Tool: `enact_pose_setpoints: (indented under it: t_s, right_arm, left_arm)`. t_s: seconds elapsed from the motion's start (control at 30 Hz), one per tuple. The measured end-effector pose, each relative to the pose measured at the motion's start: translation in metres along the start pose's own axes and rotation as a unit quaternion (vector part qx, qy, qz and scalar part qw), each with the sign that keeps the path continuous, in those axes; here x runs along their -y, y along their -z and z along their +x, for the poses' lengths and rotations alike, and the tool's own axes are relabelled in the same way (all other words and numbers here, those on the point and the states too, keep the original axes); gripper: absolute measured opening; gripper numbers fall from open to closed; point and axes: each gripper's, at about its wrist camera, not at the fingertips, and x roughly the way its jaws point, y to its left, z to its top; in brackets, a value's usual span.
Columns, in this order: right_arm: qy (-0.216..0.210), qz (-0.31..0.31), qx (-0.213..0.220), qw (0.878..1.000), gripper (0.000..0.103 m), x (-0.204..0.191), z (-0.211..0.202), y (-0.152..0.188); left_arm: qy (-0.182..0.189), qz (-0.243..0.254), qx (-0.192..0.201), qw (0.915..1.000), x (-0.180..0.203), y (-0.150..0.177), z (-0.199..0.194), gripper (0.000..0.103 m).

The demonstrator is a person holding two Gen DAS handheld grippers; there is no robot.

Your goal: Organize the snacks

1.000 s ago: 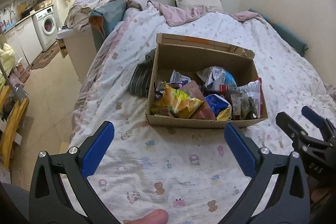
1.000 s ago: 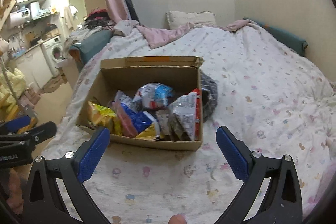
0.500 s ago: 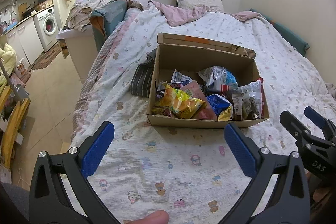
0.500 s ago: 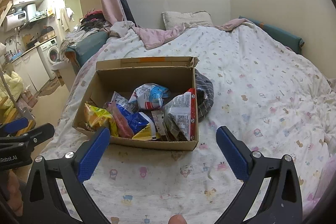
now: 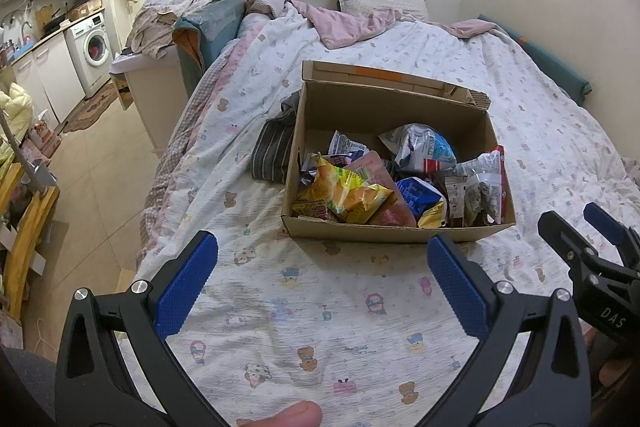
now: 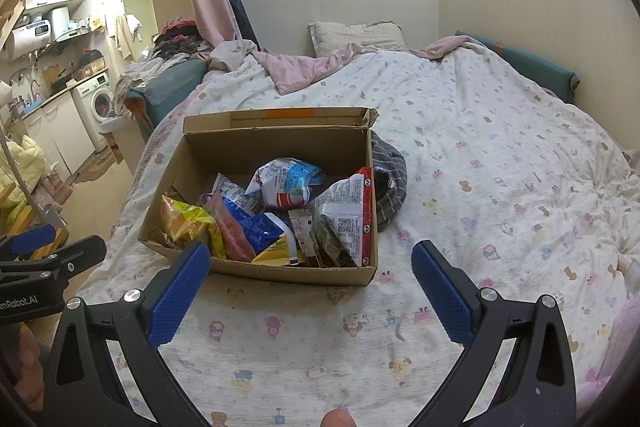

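**Both claws wide open, short of the snack box**

A cardboard box (image 5: 394,231) sits on the bed (image 5: 320,307), its far flap up, filled with loose snack packets: a yellow bag (image 5: 344,193) at the near left, a blue packet (image 6: 256,225) in the middle, a red-edged silver pack (image 6: 348,219) against the right wall. A striped grey cloth (image 6: 388,183) lies touching the box. The left claw (image 5: 322,291) and right claw (image 6: 312,291) hover near the box's near wall, jaws spread wide, gripping nothing.
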Motion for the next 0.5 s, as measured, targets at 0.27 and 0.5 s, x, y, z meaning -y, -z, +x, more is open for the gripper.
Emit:
enact_pose_setpoints:
  t_s: [0.27,0.5]
  right_arm:
    - [0.0,0.001,0.0,1.0,0.103,-0.0011,0.0,0.0003]
    - [-0.001,0.001,0.0,1.0,0.103,-0.001,0.0,0.0]
  left_arm:
    - [0.0,0.0,0.0,1.0,-0.0001,0.0,0.0001,0.103]
    - [0.001,0.001,0.001,1.0,0.0,-0.0004,-0.0002,0.103]
